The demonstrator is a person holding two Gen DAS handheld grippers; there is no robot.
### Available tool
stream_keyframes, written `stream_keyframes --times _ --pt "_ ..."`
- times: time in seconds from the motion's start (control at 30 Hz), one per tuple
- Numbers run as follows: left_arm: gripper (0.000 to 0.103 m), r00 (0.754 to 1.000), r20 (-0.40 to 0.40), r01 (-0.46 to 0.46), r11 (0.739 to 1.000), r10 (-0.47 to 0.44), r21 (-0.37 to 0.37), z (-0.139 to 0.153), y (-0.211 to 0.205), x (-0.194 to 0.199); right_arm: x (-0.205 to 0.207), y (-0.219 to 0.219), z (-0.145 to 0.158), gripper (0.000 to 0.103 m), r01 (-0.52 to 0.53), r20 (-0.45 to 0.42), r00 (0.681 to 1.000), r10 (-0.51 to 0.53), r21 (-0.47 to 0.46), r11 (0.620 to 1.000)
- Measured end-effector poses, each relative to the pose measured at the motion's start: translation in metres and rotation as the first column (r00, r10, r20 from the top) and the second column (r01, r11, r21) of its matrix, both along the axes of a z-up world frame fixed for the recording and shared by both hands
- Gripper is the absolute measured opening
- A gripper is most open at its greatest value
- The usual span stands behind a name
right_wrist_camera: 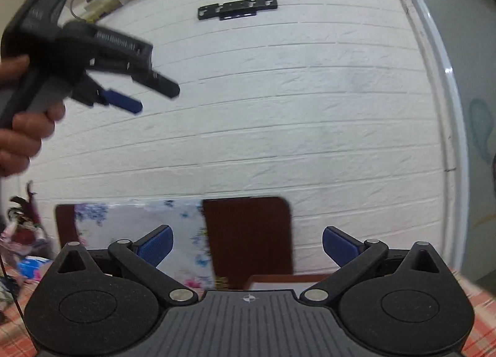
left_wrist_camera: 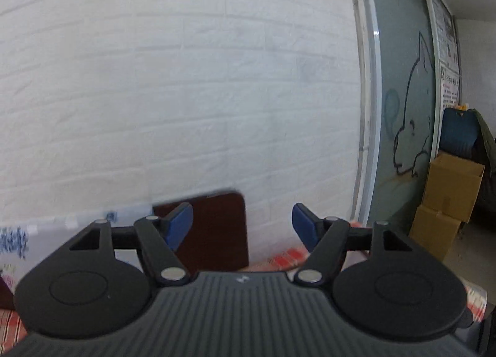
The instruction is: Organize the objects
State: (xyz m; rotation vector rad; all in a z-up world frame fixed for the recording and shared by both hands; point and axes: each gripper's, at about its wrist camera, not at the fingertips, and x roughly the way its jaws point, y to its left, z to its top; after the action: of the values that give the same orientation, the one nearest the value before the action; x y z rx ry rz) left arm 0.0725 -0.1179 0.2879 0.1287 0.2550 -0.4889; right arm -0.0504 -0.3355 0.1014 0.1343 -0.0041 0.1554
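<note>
1. We held the left claw (left_wrist_camera: 241, 226) and right claw (right_wrist_camera: 247, 247) released, both empty, aimed at the white wall (left_wrist_camera: 186, 93).
2. No task objects showed; the checked surface (right_wrist_camera: 477, 326) lay low and near.
3. We risked reaching blind and knocking unseen things.

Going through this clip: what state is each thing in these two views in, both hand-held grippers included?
Left hand-held gripper: open, nothing between its fingers, raised toward the wall.
Right hand-held gripper: open wide, empty, pointing level at the wall.
Hand: gripping the left gripper's handle.
Headboard: upright against the wall, partly covered.
Floral cloth: draped over the headboard's left part.
Cardboard boxes: stacked; top one's flaps open.
</note>
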Motion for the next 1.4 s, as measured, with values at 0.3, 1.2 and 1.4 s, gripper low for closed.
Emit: stream_keyframes --times 0.3,1.2,1.4 --pt "0.071 0.912 -0.265 -0.302 0.949 0.314 0.086 -0.187 0.146 0.004 0.010 0.097 -0.113 0.101 -0.091 -0.438 0.891 0.120 0.085 0.992" --pt "0.078 0.837 -0.354 -0.489 0.861 0.417 -0.141 -0.299 0.250 0.004 0.185 0.269 -0.108 0.086 -0.364 -0.515 0.832 0.206 -0.227 0.904" --pt "0.084 0.848 -0.363 -0.468 0.867 0.386 -0.171 -0.302 0.253 0.008 0.236 0.303 -0.133 0.096 -0.458 -0.531 0.826 0.191 -0.435 0.775"
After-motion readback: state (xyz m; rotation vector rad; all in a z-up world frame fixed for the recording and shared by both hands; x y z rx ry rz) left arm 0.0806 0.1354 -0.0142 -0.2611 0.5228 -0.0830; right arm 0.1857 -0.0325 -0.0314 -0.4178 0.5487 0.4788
